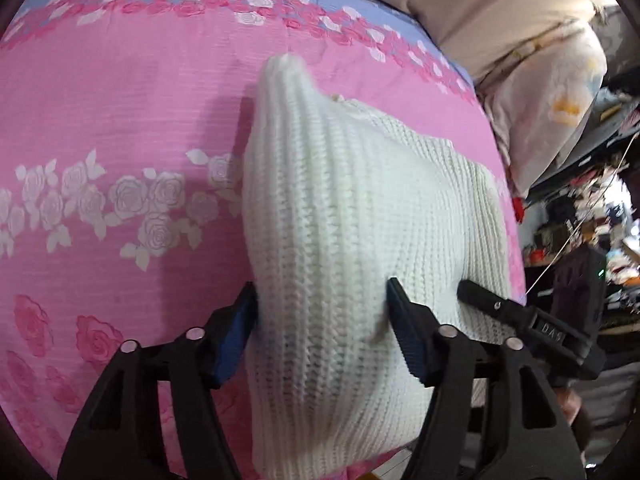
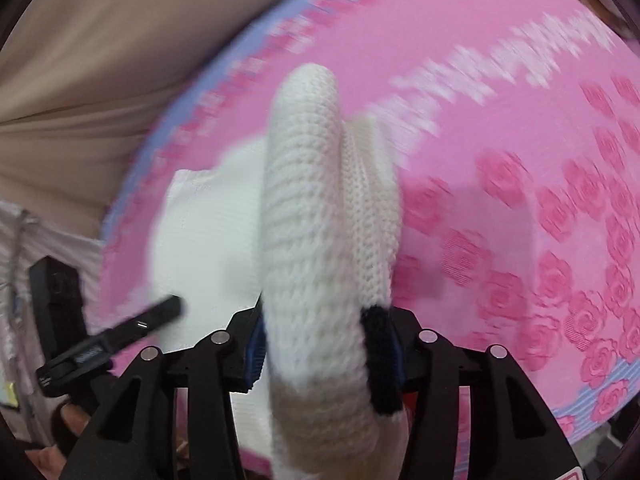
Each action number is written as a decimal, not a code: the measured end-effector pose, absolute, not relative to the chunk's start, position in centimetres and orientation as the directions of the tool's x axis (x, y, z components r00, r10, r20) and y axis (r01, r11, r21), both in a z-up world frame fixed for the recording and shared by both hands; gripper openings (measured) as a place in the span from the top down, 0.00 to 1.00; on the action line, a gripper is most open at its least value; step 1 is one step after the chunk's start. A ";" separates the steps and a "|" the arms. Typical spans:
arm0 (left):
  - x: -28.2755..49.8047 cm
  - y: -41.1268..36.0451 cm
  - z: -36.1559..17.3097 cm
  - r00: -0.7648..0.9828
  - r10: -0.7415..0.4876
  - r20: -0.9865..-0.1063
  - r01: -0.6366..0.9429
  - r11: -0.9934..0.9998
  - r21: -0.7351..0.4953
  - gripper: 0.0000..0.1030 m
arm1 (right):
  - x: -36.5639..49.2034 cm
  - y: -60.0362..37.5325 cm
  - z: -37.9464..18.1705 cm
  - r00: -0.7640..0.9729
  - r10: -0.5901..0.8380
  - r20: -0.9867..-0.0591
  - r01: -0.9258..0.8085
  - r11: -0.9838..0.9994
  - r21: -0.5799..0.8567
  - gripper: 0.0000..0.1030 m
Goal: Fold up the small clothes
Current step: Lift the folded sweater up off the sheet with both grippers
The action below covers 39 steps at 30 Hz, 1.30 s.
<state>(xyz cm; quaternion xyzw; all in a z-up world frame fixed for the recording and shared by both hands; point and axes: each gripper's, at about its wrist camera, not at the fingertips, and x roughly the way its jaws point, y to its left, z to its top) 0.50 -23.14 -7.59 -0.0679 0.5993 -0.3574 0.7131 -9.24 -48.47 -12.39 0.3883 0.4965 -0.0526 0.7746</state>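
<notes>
**White knit garment gripped at both ends over the pink bedspread**

The white ribbed knit garment (image 1: pixel 340 216) is bunched into a thick fold and lifted off the bed, its far tip rising to a rounded peak. In the left wrist view it passes between the two blue-padded fingers of the left gripper (image 1: pixel 322 336), and both pads press into the knit from either side, so this claw is clamped on the garment. In the right wrist view the same garment (image 2: pixel 312 220) runs as a rolled ridge up the middle, a black trim edge on its right side near the pad. The right gripper (image 2: pixel 326 344) has its pads tight against the roll, holding it. More of the white fabric spreads flat to the left of the roll, blurred.

Under it all lies the pink bedspread (image 1: pixel 120 128) printed with white and pink roses, edged by a pale blue band on the far side. A beige pillow (image 1: pixel 500 4) sits beyond that edge. To the right stands cluttered shelving (image 1: pixel 600 216).
</notes>
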 end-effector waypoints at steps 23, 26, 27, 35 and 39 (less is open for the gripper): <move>0.9 -17.9 16.1 0.059 -0.839 -0.540 0.670 0.435 -0.602 0.55 | -10.6 -43.0 13.4 0.850 0.204 -0.486 0.119 0.823 0.555 0.68; 0.9 -14.4 20.9 0.136 -0.855 -0.501 0.725 0.430 -0.538 0.54 | -9.2 -40.5 18.0 0.883 0.228 -0.411 0.035 0.840 0.542 0.67; 1.1 -12.8 22.3 0.166 -0.855 -0.491 0.736 0.439 -0.516 0.54 | -8.5 -39.5 19.1 0.889 0.244 -0.388 0.008 0.838 0.545 0.67; 6.4 -4.4 20.7 0.328 -0.766 -0.552 0.663 0.603 -0.443 0.49 | 0.4 -31.6 15.8 0.838 0.366 -0.405 -0.068 0.806 0.588 0.60; 10.5 -0.9 9.0 0.408 -0.608 -0.681 0.485 0.776 -0.403 0.28 | 5.6 -28.9 3.4 0.744 0.347 -0.571 0.046 0.825 0.563 0.45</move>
